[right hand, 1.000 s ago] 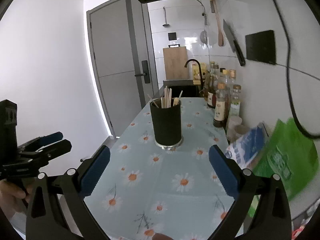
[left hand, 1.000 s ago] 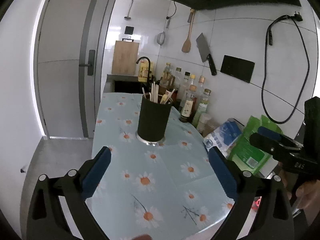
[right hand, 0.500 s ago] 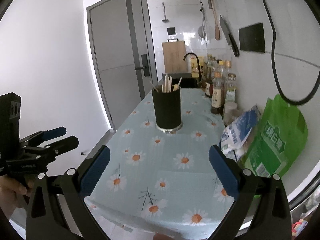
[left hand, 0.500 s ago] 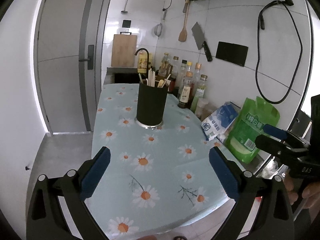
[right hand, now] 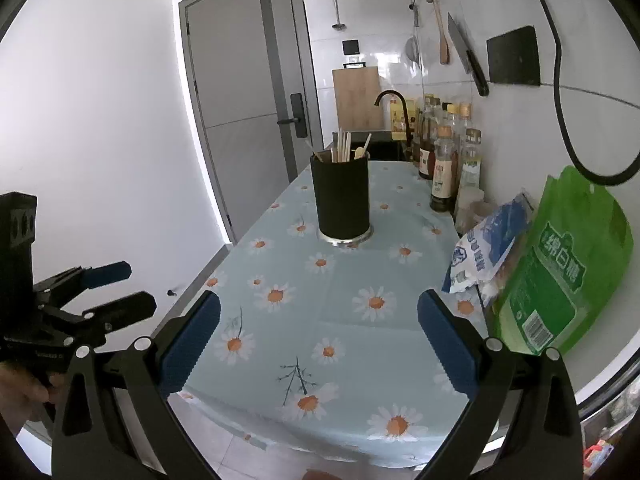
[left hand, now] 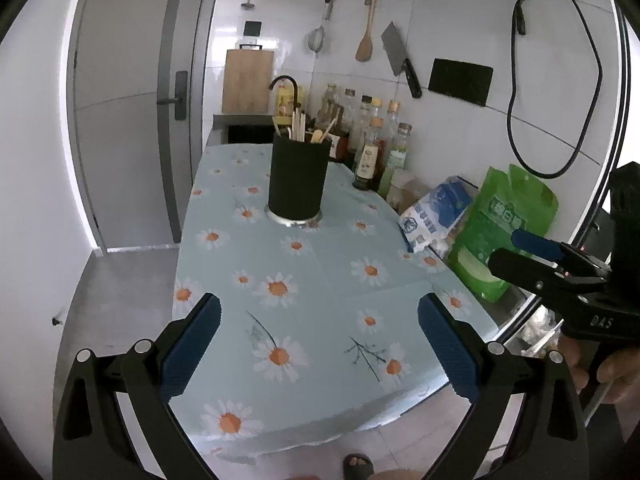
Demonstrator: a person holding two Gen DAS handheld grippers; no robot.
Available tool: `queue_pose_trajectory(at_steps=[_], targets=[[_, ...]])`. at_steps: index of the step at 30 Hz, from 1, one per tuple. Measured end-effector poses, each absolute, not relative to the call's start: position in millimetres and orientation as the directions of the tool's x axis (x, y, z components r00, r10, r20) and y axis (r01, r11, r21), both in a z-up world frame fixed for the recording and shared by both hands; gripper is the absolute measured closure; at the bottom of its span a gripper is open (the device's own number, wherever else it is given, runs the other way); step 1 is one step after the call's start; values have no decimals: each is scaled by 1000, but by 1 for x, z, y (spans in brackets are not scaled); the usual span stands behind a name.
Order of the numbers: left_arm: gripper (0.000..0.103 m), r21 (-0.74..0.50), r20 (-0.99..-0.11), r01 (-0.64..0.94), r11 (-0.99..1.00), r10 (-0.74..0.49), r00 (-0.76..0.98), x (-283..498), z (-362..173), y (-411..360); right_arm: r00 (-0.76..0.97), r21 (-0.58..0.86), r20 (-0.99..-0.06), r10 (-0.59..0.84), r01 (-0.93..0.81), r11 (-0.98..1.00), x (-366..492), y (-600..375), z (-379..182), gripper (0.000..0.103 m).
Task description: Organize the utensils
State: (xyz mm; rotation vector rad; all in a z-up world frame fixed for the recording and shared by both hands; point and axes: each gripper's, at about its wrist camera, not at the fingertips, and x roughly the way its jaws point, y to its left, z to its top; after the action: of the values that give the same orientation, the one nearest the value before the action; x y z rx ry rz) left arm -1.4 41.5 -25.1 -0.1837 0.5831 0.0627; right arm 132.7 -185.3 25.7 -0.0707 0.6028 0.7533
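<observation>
We see first the table (left hand: 328, 280), covered by a light blue cloth with daisies. Our landmark is the black holder (left hand: 298, 178), which stands upright on a metal base toward the far half of the table. Inside the holder are the utensils (left hand: 300, 126): pale chopsticks and what looks like a small wooden spoon, all standing with their tops above the rim.

On the cloth around the holder we find no loose utensil, not in front of it, nor to its left or right. So we judge that the task is finished, or very near to it. We cannot see inside the holder, so we cannot say whether the pieces are sorted in some order there.

To the right of the holder, along the wall, stand bottles (left hand: 370, 148), and nearer to us than the holder lie a blue and white bag (left hand: 434, 212) and a green bag (left hand: 504, 236). These seem not part of the task.

The left claw (left hand: 318, 346) is released, its blue pads wide apart, with nothing between them, well in front of the holder and over the near edge of the table. The right claw (right hand: 318, 346) is also released and empty, in front of the holder too. In our judgement nothing is left to pick up, unless some utensil lies outside of both views.
</observation>
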Motion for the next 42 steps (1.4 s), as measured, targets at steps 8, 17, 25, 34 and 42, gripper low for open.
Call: queue_pose_trajectory(at_steps=[8, 17, 25, 34, 42], targets=[[7, -156, -565, -102, 982, -4, 825, -2, -30, 37, 568, 159, -549, 613, -649, 744, 132, -189, 18, 5], [7, -161, -568, -99, 982, -10, 823, 1, -33, 36, 568, 161, -554, 608, -644, 748, 132, -190, 17, 5], [7, -161, -574, -89, 983, -20, 819, 3, -35, 35, 572, 159, -555, 604, -640, 752, 133, -191, 16, 5], [7, -168, -573, -83, 982, -29, 819, 2, -34, 34, 579, 155, -553, 599, -635, 757, 130, -195, 17, 5], [7, -166, -572, -74, 983, -35, 819, 0, -31, 34, 580, 155, -553, 598, -634, 758, 129, -195, 18, 5]])
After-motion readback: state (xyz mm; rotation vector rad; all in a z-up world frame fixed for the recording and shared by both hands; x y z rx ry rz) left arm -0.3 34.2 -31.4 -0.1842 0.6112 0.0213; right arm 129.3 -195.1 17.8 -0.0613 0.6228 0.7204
